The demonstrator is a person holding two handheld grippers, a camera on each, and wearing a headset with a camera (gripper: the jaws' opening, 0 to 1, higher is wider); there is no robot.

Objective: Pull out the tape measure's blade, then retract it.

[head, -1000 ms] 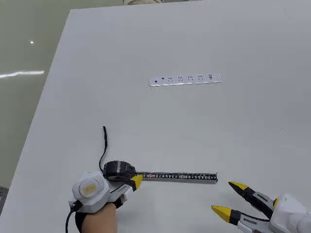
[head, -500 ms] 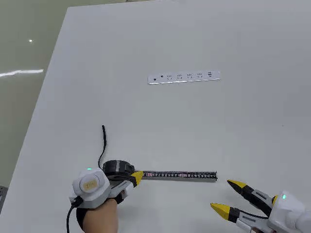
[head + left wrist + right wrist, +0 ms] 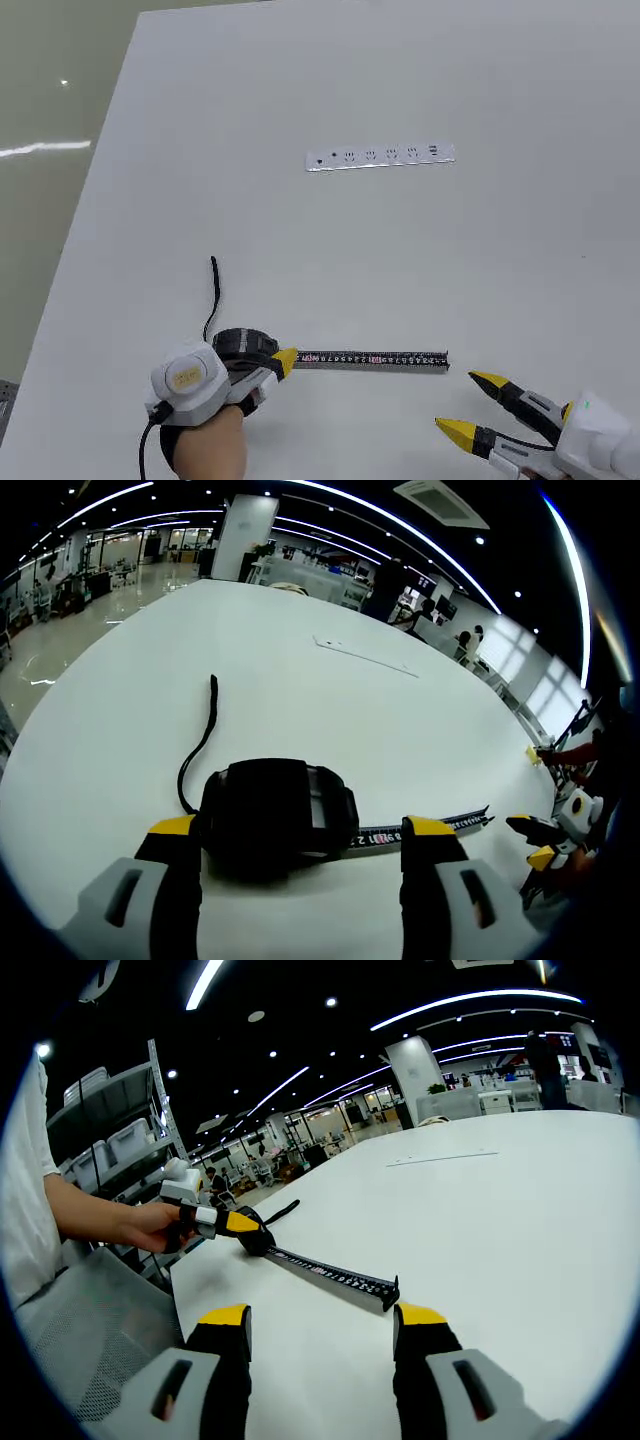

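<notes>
The white table point(image 3: 400, 260) lies bare all around the power strip point(image 3: 380, 156), and its left edge slants well to the left of the strip, with floor beyond. Between the strip and the tape measure there is open tabletop.

The tape measure sits on my side of the power strip, well apart from it. Its black case point(image 3: 243, 347) lies further left than the strip's left end. The blade point(image 3: 372, 359) is pulled out and lies flat on the table, its long axis about parallel to the strip. Its hook end points right and stops roughly level with the strip's right end. A black strap point(image 3: 213, 295) trails from the case toward the strip's side.

My left gripper point(image 3: 300, 825) straddles the case with its 2 jaws apart, the right jaw standing off the case over the blade. My right gripper point(image 3: 472, 405) hovers just past the hook end, on my side of it, its jaws spread with nothing between them
</notes>
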